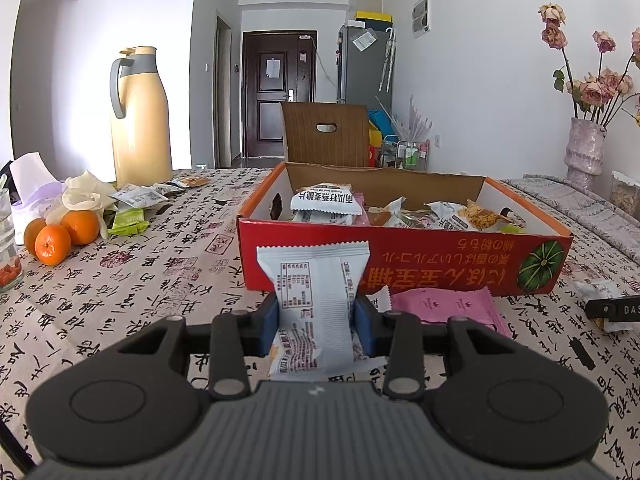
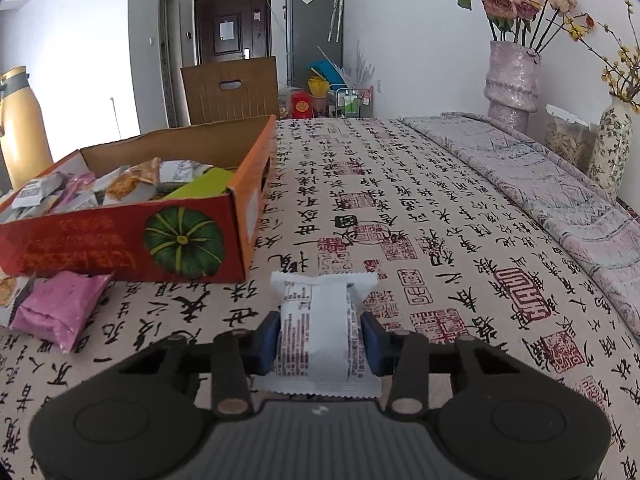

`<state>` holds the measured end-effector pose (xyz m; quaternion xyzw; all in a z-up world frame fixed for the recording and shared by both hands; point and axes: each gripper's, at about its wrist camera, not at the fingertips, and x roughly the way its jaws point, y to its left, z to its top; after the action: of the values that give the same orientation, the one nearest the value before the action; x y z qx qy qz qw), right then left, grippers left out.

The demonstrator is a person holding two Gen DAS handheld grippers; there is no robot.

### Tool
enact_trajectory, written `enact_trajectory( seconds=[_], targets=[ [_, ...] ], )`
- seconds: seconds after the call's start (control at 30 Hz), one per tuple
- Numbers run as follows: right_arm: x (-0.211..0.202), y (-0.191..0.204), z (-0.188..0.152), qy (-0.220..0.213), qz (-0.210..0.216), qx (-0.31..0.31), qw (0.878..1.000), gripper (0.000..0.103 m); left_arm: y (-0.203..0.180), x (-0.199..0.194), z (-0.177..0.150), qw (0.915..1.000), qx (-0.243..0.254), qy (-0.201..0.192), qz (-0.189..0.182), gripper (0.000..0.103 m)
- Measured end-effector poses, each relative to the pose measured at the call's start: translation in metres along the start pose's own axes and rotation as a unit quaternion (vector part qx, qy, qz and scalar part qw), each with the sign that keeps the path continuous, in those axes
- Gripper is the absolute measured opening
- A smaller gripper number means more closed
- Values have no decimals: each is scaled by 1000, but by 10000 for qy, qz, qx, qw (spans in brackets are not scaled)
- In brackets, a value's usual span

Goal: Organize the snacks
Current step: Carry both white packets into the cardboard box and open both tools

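My left gripper [image 1: 316, 314] is shut on a white snack packet [image 1: 316, 276], holding it upright just in front of the red cardboard box [image 1: 400, 258]. The box holds several snack packets [image 1: 326, 202]. A pink packet [image 1: 440, 304] lies on the tablecloth against the box's front wall. In the right wrist view my right gripper [image 2: 320, 338] is shut on another white packet [image 2: 314, 320], low over the tablecloth. That packet sits to the right of the box's pumpkin-printed corner [image 2: 182, 240]. The pink packet [image 2: 60, 308] lies to its left.
A yellow thermos jug [image 1: 140, 116], oranges [image 1: 60, 236] and loose packets [image 1: 136, 200] sit at the table's left. Flower vases [image 2: 512, 80] and a folded grey-pink cloth [image 2: 540, 184] line the right side. A wooden chair back [image 1: 324, 132] stands behind the box.
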<state>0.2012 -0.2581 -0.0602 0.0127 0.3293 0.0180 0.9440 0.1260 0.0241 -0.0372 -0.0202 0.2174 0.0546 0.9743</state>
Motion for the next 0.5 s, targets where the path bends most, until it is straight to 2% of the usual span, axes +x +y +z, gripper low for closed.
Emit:
enact_trajectory(
  seconds=[0.3, 0.5],
  targets=[
    [-22, 5, -11, -189, 216, -39, 9996, 41, 0, -2, -1, 10000, -17, -33, 47, 40],
    [-43, 16, -12, -411, 485, -129, 9979, 41, 1, -13, 5, 9997, -83, -219, 79, 40]
  ],
)
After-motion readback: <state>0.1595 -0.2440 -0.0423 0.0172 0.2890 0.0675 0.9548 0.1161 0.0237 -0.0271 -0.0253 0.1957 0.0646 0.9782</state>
